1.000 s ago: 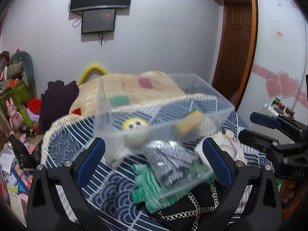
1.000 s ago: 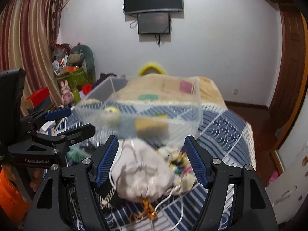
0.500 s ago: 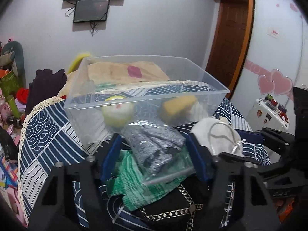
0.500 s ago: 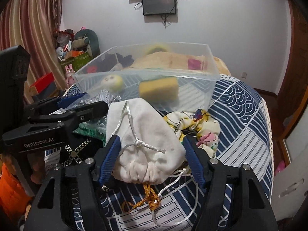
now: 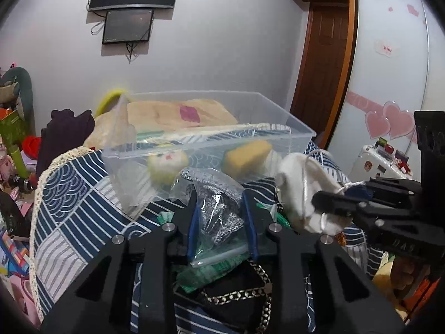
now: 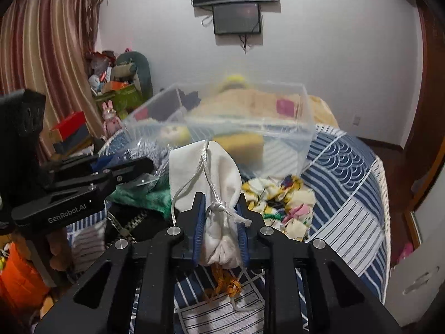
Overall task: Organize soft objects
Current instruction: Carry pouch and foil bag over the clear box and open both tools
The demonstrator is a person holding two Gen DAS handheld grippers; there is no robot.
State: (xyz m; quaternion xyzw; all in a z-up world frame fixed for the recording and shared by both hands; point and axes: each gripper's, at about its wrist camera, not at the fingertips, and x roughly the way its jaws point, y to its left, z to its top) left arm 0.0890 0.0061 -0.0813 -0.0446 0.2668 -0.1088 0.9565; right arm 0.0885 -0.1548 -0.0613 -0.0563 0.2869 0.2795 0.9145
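The bin (image 5: 211,139) sits on the bed (image 5: 72,208) beyond both tongs, two toys (image 5: 167,164) inside. Ahead of the left gripper (image 5: 221,222) lies the bagged cloth (image 5: 219,208); the pouch (image 6: 208,178) to its right.

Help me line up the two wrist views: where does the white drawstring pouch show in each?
Left wrist: white drawstring pouch at right of centre, clamped by the right hand-held gripper.
Right wrist: lower centre, pinched between that gripper's blue pads.
Shared landmark: the clear plastic bin, directly behind the pouch in both views.
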